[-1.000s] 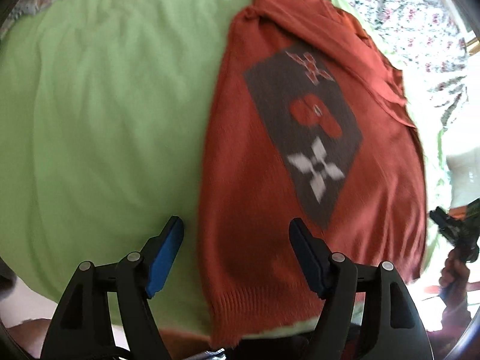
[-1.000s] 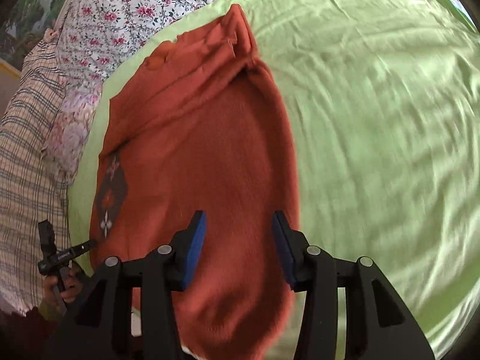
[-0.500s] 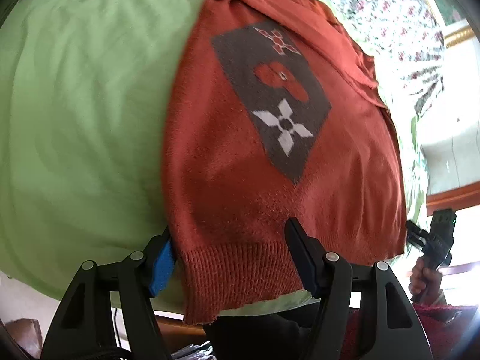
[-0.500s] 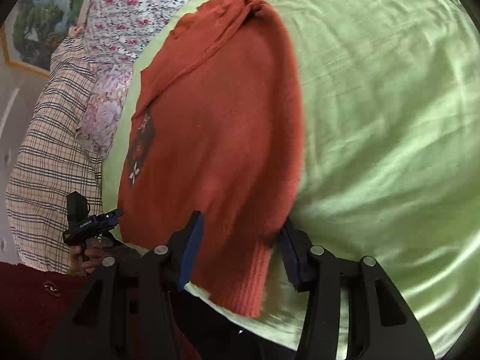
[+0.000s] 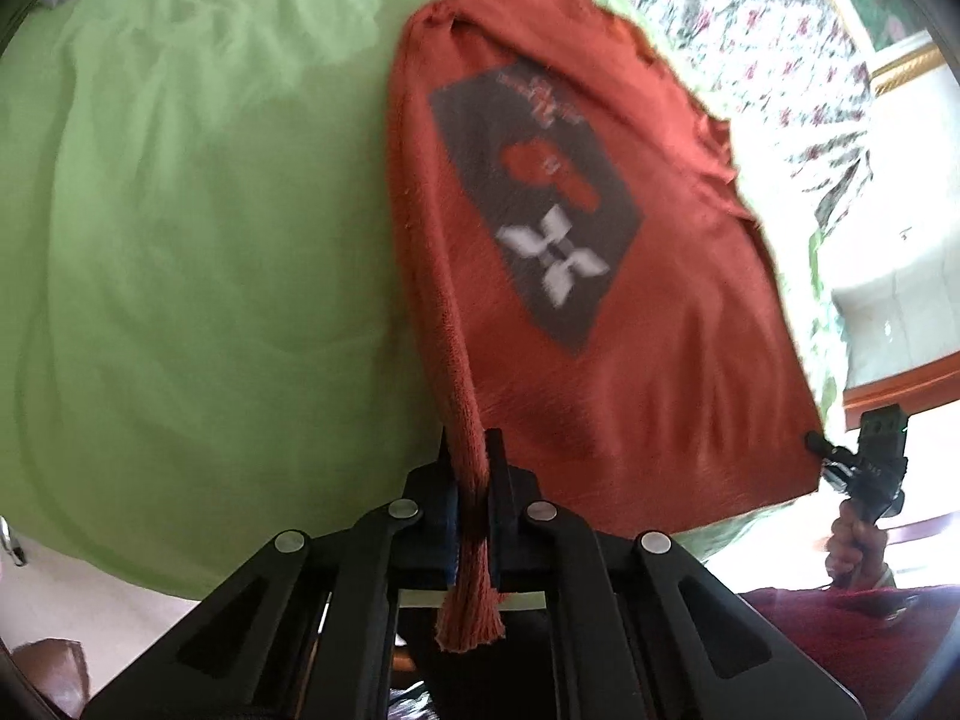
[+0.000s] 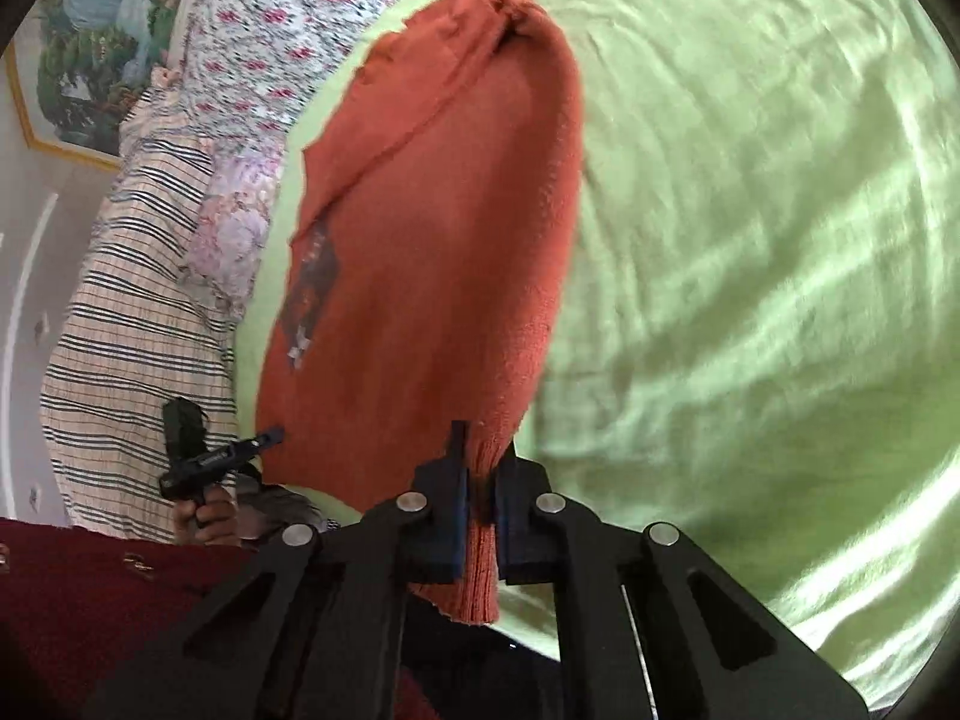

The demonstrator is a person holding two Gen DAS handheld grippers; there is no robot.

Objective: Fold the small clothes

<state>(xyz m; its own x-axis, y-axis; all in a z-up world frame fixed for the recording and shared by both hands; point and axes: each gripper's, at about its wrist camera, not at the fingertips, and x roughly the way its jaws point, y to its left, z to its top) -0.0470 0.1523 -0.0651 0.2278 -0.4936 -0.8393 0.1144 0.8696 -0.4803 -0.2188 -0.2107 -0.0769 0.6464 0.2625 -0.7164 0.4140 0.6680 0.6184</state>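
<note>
The sweater (image 5: pixel 630 372) lies on the sheet (image 5: pixel 210 240), pillows (image 6: pixel 138 324) beyond its far edge.

Green bedsheet (image 6: pixel 750 240), floral pillow (image 6: pixel 270 18), framed landscape painting (image 6: pixel 78 60).

Each fisheye camera sits just behind its own fingers and looks forward along them, low and close over the green bedsheet (image 5: pixel 180 240). The left wrist view faces the rust-red sweater (image 5: pixel 630 360) from its near left corner, the right wrist view from the opposite near corner. Both share the sweater (patterned patch included), the sheet and the floral pillows (image 6: pixel 270 30).
</note>
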